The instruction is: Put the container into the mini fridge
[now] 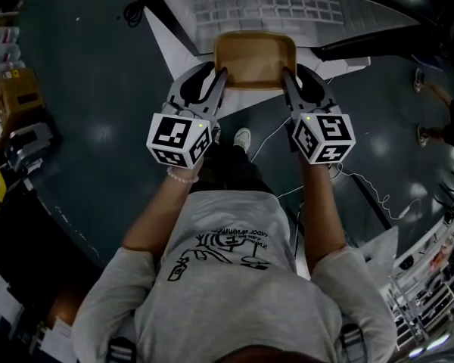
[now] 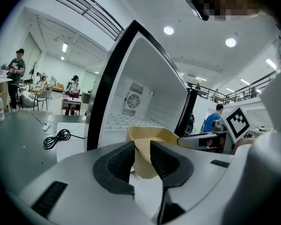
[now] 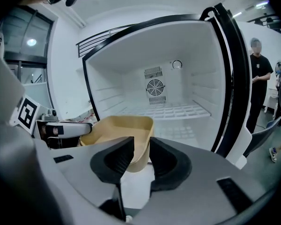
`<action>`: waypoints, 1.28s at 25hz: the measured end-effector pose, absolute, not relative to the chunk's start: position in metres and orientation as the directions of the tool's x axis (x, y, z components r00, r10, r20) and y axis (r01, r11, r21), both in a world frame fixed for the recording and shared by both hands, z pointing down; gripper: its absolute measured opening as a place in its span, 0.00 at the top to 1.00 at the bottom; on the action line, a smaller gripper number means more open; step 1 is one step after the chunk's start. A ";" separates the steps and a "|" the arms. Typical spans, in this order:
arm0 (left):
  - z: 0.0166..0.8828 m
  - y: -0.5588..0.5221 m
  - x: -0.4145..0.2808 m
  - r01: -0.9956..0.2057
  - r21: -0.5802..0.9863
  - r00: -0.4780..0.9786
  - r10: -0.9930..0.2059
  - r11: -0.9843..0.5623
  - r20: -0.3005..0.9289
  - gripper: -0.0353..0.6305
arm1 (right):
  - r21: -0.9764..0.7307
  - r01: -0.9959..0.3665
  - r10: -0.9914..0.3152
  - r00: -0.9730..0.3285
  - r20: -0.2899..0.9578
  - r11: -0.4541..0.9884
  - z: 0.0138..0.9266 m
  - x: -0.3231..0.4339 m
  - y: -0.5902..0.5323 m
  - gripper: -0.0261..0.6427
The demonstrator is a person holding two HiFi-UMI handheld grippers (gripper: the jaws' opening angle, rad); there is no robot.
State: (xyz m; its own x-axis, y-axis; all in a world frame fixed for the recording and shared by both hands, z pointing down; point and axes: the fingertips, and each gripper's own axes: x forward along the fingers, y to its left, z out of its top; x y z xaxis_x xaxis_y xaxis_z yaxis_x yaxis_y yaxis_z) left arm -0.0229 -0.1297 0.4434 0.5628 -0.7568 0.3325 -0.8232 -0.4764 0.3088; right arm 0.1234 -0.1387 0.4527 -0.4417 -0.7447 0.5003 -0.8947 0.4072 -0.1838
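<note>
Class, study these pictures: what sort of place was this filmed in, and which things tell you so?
Probably an open-plan lab or workshop, not a home kitchen: people work at desks behind the open mini fridge, a mezzanine railing runs above, and spotlights dot the high ceiling.

**Head view.** Mounted on the person's head, facing steeply down, at arm's length. It shows the left claw [image 1: 216,78] at 9 o'clock of the container [image 1: 253,59], the right claw [image 1: 287,78] at 3 o'clock and the mini fridge [image 1: 265,6] at 12 o'clock.

**Left gripper view.** Rides on the left claw and looks along its jaws, very near the container. It meets the fridge obliquely.

**Right gripper view.** Rides on the right claw in the same way and faces almost squarely into the fridge.

**Shared by all three.** Container and fridge interior.
</note>
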 end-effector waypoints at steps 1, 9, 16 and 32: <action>0.442 -0.132 -0.021 -0.823 0.311 0.563 -0.757 -0.476 0.332 0.78 | -0.179 -0.895 -0.747 -0.440 0.499 0.408 0.451 0.125 -0.141 0.80; 0.429 -0.148 -0.015 -0.819 0.319 0.567 -0.760 -0.477 0.317 0.78 | -0.148 -0.901 -0.762 -0.425 0.489 0.408 0.434 0.130 -0.160 0.80; 0.426 -0.166 -0.007 -0.821 0.322 0.561 -0.769 -0.471 0.307 0.78 | -0.122 -0.904 -0.769 -0.414 0.487 0.410 0.427 0.137 -0.180 0.80; 0.417 -0.204 0.011 -0.826 0.317 0.553 -0.779 -0.467 0.294 0.78 | -0.089 -0.906 -0.785 -0.405 0.468 0.414 0.412 0.150 -0.225 0.80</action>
